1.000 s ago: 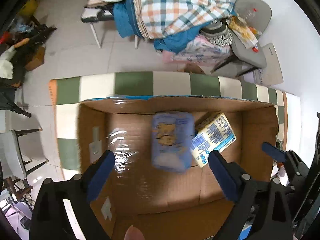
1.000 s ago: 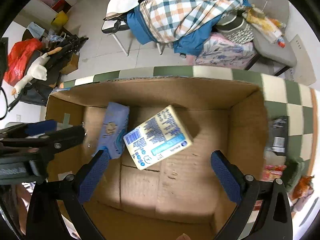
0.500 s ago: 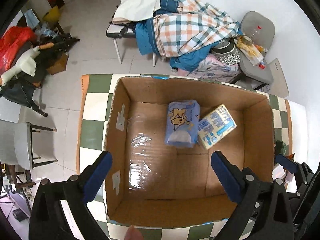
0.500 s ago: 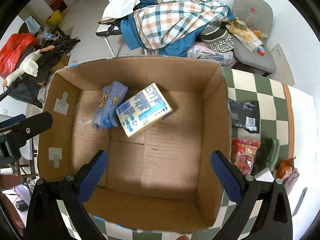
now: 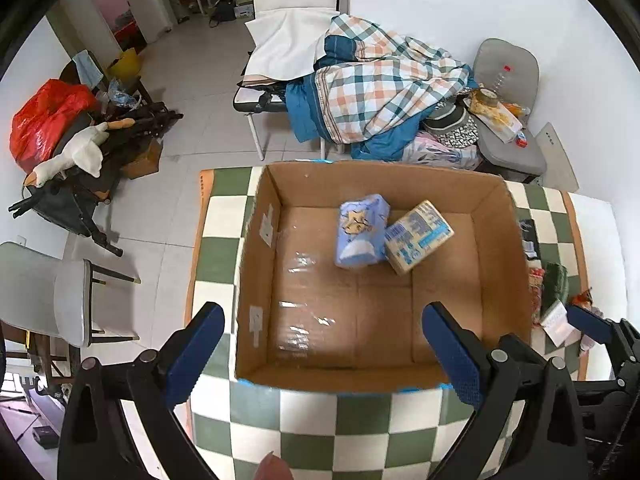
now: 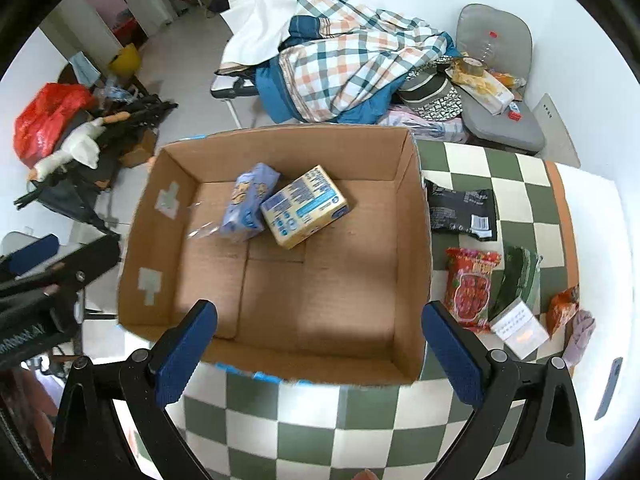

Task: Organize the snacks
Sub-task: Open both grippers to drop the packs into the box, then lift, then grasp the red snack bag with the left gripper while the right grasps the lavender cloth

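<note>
Left wrist view: an open cardboard box (image 5: 372, 376) sits on a green-and-white checked table (image 5: 320, 428), seen from above.
Box contents: two snacks lie on the floor of the box toward its far wall, touching each other.
Blue packet: a soft pale-blue snack pack (image 5: 362, 230) with a cartoon print, lying to the left.
Cream box: a cream and blue printed carton (image 5: 418, 236), tilted, its left end against the blue packet.
Rest of the box: bare cardboard floor, with clear tape glinting along the left side.
Right wrist view: the same box (image 6: 412, 240) fills the centre, with the blue packet (image 6: 250, 200) and the cream carton (image 6: 304, 206) overlapping near the far wall.
Loose snacks: just to the right of the box, on the table (image 6: 320, 428), lie a black packet (image 6: 462, 210), a red packet (image 6: 472, 286), a dark green packet (image 6: 518, 280), a small white card or box (image 6: 518, 328) and an orange packet (image 6: 562, 312).
Left gripper (image 5: 320, 352): blue-padded fingers spread wide, holding nothing, over the near edge of the box.
Right gripper (image 6: 318, 348): also spread wide and empty, over the near edge of the box.
Beyond the table: a chair (image 5: 296, 4) heaped with a plaid blanket (image 5: 380, 88), a grey chair (image 5: 508, 120) with clutter, and a red bag (image 5: 44, 116) on the tiled floor.
</note>
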A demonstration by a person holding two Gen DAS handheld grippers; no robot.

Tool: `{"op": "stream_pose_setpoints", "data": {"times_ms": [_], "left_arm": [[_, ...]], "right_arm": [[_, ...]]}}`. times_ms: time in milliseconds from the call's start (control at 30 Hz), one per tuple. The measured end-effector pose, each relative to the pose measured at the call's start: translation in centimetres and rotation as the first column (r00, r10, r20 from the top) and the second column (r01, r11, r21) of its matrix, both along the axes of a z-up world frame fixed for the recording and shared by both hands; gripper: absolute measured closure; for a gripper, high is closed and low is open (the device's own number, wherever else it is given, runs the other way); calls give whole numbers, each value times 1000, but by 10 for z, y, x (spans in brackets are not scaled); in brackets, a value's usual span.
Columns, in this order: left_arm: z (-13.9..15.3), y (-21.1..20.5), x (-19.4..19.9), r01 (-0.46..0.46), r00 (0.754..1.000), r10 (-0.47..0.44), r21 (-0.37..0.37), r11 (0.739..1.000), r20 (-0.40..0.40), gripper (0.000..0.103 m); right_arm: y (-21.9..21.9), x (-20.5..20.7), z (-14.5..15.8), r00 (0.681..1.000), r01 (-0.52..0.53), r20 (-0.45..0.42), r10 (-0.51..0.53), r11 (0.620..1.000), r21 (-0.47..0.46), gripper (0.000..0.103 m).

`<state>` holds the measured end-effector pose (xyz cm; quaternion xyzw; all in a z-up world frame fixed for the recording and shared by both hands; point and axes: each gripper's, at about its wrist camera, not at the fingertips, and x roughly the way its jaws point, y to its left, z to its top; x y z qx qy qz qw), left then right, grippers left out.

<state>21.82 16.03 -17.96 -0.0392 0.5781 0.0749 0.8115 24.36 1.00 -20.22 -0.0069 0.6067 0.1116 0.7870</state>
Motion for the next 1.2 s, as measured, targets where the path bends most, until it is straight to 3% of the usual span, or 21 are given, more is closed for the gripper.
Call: {"op": "stream_pose_setpoints", "data": {"times_ms": [200, 300, 467, 633, 833, 1000, 1200], "left_arm": [[25, -53, 1, 70, 998, -70, 24, 997, 6, 2], [33, -101, 11, 157, 988, -157, 38, 987, -6, 2], [16, -194, 40, 278, 958, -279, -22, 960, -64, 2], [-47, -285, 87, 389, 884, -400, -95, 916, -240, 2], [-140, -336, 126, 410, 816, -381, -29, 912, -435, 2], [-194, -342, 135, 400, 778, -339, 0, 917, -529, 3], [-230, -340, 136, 374, 748, -295, 10, 927, -595, 3]], "right_arm": [[-43, -10, 13, 998, 49, -32, -46, 995, 90, 0], [-91, -11, 19, 993, 117, -44, -113, 987, 107, 0], [-201, -13, 22, 964, 265, -55, -261, 962, 65, 0], [-320, -13, -5, 907, 408, -102, -409, 912, -25, 0], [-416, -7, -55, 850, 493, -163, -501, 865, -90, 0], [-458, -1, -104, 801, 546, -234, -551, 833, -91, 5], [-468, 3, -159, 773, 543, -323, -546, 833, -110, 7]]}}
